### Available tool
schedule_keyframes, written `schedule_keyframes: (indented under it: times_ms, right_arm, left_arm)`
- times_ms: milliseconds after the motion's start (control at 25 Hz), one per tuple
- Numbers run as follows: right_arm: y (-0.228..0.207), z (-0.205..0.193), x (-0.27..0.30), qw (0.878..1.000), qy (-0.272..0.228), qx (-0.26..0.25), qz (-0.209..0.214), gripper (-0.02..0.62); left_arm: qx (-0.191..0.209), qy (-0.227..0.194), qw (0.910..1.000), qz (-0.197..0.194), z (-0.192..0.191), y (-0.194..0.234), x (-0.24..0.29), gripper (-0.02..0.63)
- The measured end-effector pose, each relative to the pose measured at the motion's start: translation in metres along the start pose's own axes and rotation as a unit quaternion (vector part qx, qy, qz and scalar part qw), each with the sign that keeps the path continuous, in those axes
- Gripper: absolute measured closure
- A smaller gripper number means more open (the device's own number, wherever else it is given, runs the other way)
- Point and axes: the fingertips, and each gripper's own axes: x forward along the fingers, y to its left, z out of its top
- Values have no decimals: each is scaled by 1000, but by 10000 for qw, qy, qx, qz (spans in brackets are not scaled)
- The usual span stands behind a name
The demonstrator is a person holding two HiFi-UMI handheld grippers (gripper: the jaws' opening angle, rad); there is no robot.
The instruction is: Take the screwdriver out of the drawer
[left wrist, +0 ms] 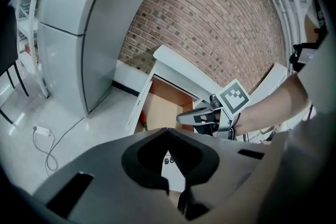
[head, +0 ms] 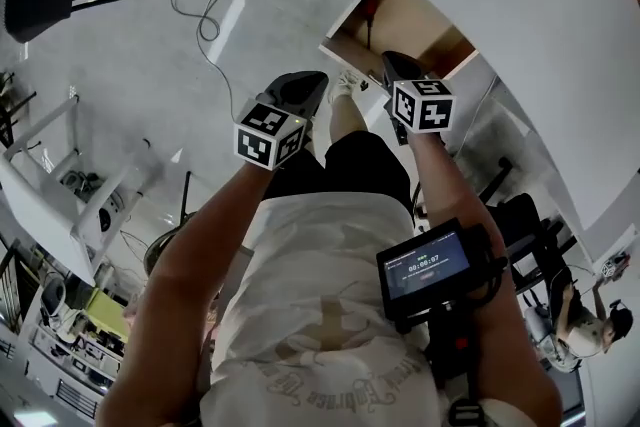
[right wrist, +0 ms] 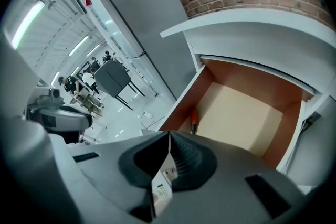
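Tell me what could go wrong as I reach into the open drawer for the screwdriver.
1. The right gripper is shut; unless it opens first, it would likely just push the screwdriver.
2. The screwdriver lies against the side wall of the drawer, so a jaw may find little room there and the grip could slip.

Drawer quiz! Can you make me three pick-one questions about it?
1. Where is the screwdriver? A on the floor; B in the open drawer, by its side wall; C in a hand-held gripper.
2. What colour is its handle? A red; B blue; C green.
3. The right hand-held gripper is: A wide open; B shut on the screwdriver; C shut, empty.
Answers: 1 B, it lies inside the drawer; 2 A, the handle shows red; 3 C, the tips meet with nothing between them.
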Motion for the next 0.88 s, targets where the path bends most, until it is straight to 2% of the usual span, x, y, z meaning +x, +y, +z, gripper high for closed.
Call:
schedule_keyframes:
  times_ms: [280,600,640,720,880]
  right_arm:
    - [-17,-6,24,9999,148,-65,41,571]
    - [-27,-4,60,9990,346,-182,202,569]
    - [-27,-3,66,9988,386,-215,200,562]
    - [-31,-1,77,9985,448,-253,184,476]
    - [-39,-2,93,9977,575,-352,86,474]
  left_arm:
    - [-394,-229,9988,149,-1,11,10,586]
    - [-674,-353,9971,52,-8,13,30,586]
    - [-698,-353,9969,60,-9,15,31,586]
    - [-725,-360,9967,61,-8,19,33,586]
    - [-797,-438,9958,49,-7,21,33,586]
